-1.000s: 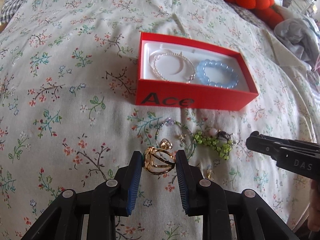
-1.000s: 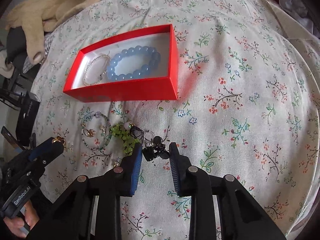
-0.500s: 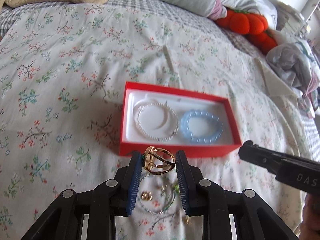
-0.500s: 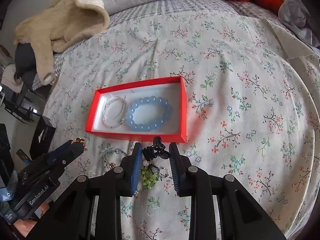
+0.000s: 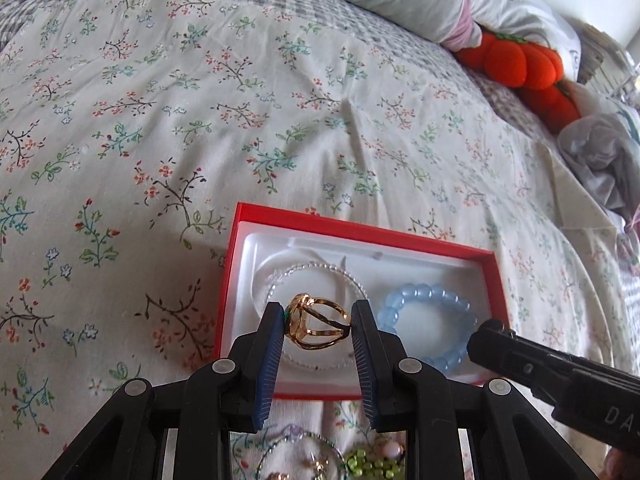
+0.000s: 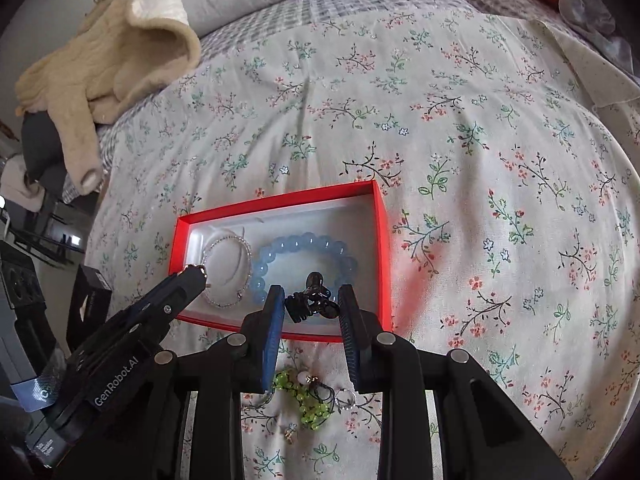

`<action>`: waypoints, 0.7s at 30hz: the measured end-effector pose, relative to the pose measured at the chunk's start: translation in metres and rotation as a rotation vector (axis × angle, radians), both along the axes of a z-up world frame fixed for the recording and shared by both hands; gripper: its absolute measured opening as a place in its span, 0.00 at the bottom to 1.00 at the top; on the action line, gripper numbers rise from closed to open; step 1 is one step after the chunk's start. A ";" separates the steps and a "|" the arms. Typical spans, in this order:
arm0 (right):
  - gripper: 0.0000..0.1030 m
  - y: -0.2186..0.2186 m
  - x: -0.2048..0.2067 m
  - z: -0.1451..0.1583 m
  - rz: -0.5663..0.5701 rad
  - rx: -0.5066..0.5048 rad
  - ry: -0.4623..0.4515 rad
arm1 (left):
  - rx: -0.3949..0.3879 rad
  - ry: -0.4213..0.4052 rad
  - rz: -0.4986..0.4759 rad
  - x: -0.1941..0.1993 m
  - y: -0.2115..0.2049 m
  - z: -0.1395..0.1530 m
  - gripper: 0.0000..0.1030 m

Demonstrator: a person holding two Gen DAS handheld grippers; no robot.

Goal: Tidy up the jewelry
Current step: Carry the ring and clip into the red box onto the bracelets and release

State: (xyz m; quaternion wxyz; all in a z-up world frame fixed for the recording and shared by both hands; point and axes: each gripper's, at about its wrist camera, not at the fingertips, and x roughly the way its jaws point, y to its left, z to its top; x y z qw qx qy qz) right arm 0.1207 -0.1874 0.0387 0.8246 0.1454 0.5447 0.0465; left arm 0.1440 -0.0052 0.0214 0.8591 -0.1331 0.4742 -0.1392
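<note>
My left gripper (image 5: 318, 326) is shut on a gold ring (image 5: 316, 327) and holds it above the left half of the red box (image 5: 360, 226), over a clear bead bracelet (image 5: 320, 270). A blue bead bracelet (image 5: 428, 316) lies in the box's right half. My right gripper (image 6: 312, 306) is shut on a small black jewelry piece (image 6: 310, 300) and holds it above the box's (image 6: 380, 240) near right part, over the blue bracelet (image 6: 304, 246). The left gripper also shows in the right wrist view (image 6: 192, 280).
Loose jewelry lies on the floral bedspread in front of the box: a green bead piece (image 6: 308, 400) and a thin beaded hoop (image 5: 304, 456). A beige blanket (image 6: 108, 60), pillows and orange plush pumpkins (image 5: 516, 60) lie at the far edge.
Both grippers have lifted their pieces off the bedspread and moved forward, from in front of the box to above it. Both stay shut on their pieces.
</note>
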 end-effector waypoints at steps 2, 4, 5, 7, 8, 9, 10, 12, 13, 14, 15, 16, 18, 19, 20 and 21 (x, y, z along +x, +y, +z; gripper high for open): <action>0.28 0.001 0.003 -0.002 0.004 -0.004 0.004 | 0.021 -0.005 -0.001 0.002 -0.003 -0.001 0.28; 0.28 0.001 0.005 -0.004 0.006 -0.007 0.009 | 0.029 -0.001 -0.003 0.004 -0.005 -0.004 0.28; 0.28 0.001 0.006 -0.005 0.008 -0.007 0.010 | 0.028 0.001 -0.002 0.005 -0.005 -0.005 0.28; 0.28 0.001 0.006 -0.006 0.008 -0.006 0.013 | 0.030 -0.001 0.001 0.005 -0.005 -0.006 0.28; 0.28 0.000 0.006 -0.006 0.009 -0.005 0.013 | 0.030 -0.006 0.002 0.005 -0.006 -0.006 0.28; 0.28 0.000 0.006 -0.007 0.009 -0.005 0.014 | 0.028 -0.011 0.006 0.005 -0.006 -0.006 0.28; 0.28 0.001 0.006 -0.007 0.010 -0.005 0.015 | 0.025 -0.013 0.007 0.005 -0.005 -0.006 0.28; 0.28 0.001 0.005 -0.007 0.010 -0.008 0.015 | 0.019 -0.018 0.002 0.002 -0.006 -0.004 0.29; 0.28 0.001 0.005 -0.007 0.009 -0.012 0.014 | 0.019 -0.020 -0.001 0.001 -0.006 -0.002 0.32; 0.29 0.002 0.005 -0.007 0.010 -0.015 0.013 | 0.022 -0.023 -0.002 0.000 -0.005 -0.001 0.34; 0.29 0.002 0.005 -0.008 0.011 -0.018 0.012 | 0.026 -0.028 -0.001 -0.002 -0.004 0.001 0.37; 0.29 0.003 0.006 -0.008 0.011 -0.020 0.012 | 0.029 -0.032 0.001 -0.005 -0.004 0.003 0.39; 0.29 0.004 0.006 -0.008 0.013 -0.025 0.011 | 0.029 -0.038 0.002 -0.009 0.000 0.007 0.39; 0.29 0.005 0.007 -0.008 0.014 -0.027 0.010 | 0.028 -0.039 0.004 -0.011 0.002 0.009 0.40; 0.29 0.005 0.008 -0.009 0.014 -0.028 0.011 | 0.028 -0.040 0.005 -0.013 0.004 0.010 0.40; 0.29 0.005 0.008 -0.009 0.010 -0.027 0.009 | 0.029 -0.042 0.006 -0.014 0.007 0.012 0.41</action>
